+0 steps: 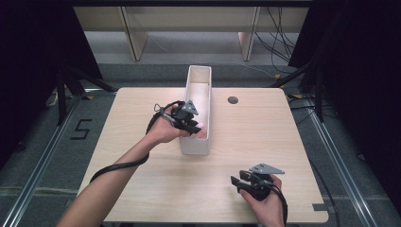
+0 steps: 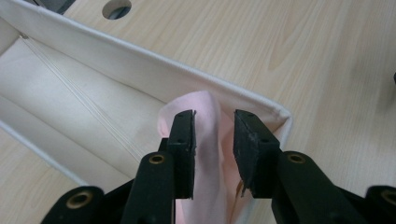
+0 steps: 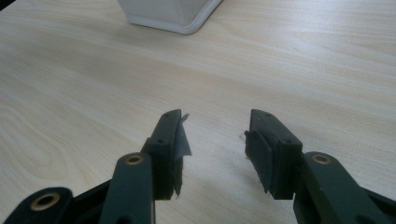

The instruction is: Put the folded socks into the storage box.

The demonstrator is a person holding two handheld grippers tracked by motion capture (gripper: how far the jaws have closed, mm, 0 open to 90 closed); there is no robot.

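Note:
A long white fabric box [image 1: 198,72] stands on the wooden table [image 1: 142,118], running away from me. A pale pink cloth [image 2: 210,158] sits bunched in its near end, against the corner wall [image 2: 261,100]. My left gripper [image 2: 215,114] reaches into that end from the left, with its jaws apart on either side of the cloth and not pressing on it. In the high view the left gripper [image 1: 194,125] hangs over the box's near end, with the pink cloth [image 1: 202,126] just beside it. My right gripper [image 1: 236,182] rests low near the table's front right, open, with bare wood between its jaws [image 3: 215,116].
A round cable hole [image 1: 232,100] lies in the table to the right of the box. The box's near corner [image 3: 173,16] shows ahead of the right gripper. Dark curtains and stands flank the table, and shelving legs stand behind.

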